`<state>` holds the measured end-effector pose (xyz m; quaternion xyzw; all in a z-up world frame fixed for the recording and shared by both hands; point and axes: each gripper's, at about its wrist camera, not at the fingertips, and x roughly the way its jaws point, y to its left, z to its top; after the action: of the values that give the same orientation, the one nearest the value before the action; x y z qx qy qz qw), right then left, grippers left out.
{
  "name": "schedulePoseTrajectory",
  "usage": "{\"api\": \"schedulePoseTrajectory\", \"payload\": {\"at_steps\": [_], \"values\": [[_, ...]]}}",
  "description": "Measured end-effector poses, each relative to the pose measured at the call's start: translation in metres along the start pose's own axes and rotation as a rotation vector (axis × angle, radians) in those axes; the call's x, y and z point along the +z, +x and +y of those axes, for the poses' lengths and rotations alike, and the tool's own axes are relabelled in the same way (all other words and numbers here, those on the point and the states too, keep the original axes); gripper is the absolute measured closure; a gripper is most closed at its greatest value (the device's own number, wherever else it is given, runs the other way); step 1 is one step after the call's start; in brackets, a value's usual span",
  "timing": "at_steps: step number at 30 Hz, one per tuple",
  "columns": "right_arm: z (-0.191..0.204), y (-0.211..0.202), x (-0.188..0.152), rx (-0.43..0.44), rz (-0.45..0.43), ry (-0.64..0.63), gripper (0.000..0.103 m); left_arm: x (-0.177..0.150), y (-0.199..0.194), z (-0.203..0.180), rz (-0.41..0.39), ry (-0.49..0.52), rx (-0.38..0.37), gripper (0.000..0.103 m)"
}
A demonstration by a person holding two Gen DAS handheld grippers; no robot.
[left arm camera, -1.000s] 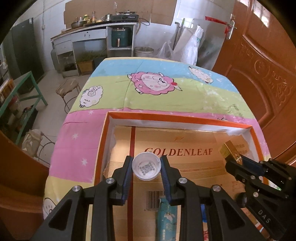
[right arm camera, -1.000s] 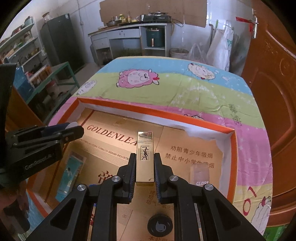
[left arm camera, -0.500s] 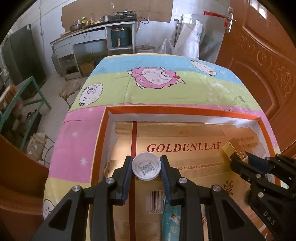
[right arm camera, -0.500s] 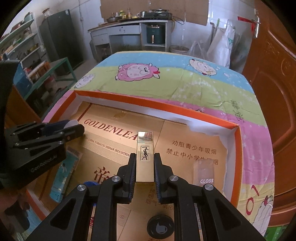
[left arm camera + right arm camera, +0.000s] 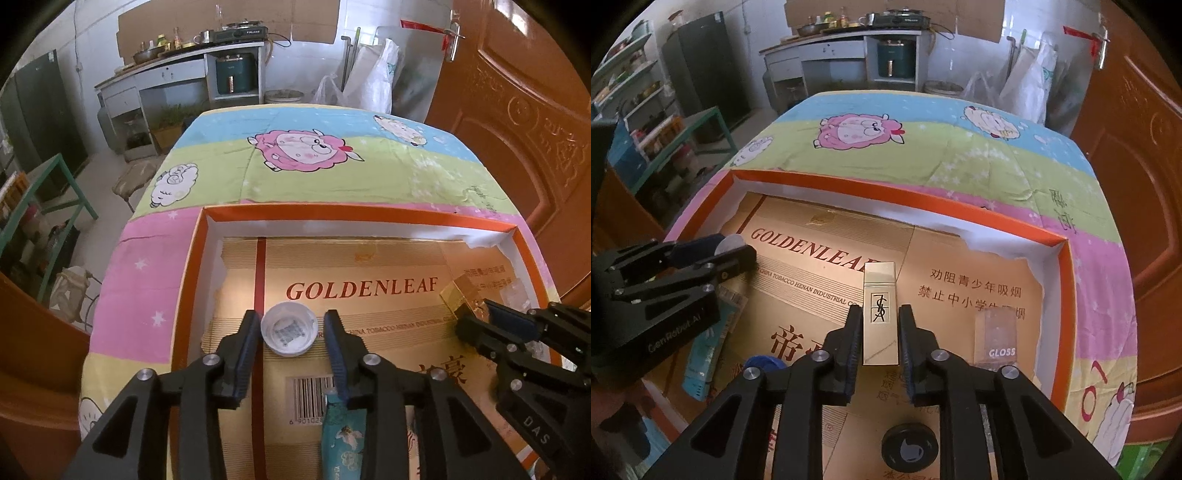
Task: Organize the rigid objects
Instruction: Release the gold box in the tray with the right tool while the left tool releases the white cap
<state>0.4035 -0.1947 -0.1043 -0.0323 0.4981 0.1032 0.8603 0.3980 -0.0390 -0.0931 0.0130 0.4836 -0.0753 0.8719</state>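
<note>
Your left hand-held gripper (image 5: pixel 291 328) has its fingers spread around the white cap (image 5: pixel 289 328) (small gaps either side); your right hand-held gripper (image 5: pixel 877 325) clamps the gold lipstick (image 5: pixel 880 312). Both hang over the orange-rimmed box (image 5: pixel 897 195) on the sheep-print bedspread (image 5: pixel 314 173), door (image 5: pixel 517 122) close right.

White-tiled walls, carved wooden door (image 5: pixel 517 122), cluttered grey counter (image 5: pixel 177 62).
</note>
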Motion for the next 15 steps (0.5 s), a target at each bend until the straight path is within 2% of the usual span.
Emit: {"api": "schedulePoseTrajectory", "payload": {"at_steps": [3, 5, 8, 15], "values": [[0.002, -0.001, -0.001, -0.008, -0.003, -0.007, 0.062, 0.000, -0.002, 0.003, -0.009, -0.011, -0.023, 0.061], [0.003, -0.004, -0.002, -0.018, -0.015, -0.008, 0.058, 0.000, -0.003, 0.005, -0.012, -0.026, -0.041, 0.058], [0.006, -0.011, -0.003, -0.054, -0.045, -0.016, 0.057, 0.000, -0.008, 0.006, -0.024, -0.038, -0.063, 0.057], [0.008, -0.029, -0.006, -0.055, -0.088, -0.005, 0.057, 0.000, -0.023, 0.007, -0.054, -0.047, -0.073, 0.057]]}}
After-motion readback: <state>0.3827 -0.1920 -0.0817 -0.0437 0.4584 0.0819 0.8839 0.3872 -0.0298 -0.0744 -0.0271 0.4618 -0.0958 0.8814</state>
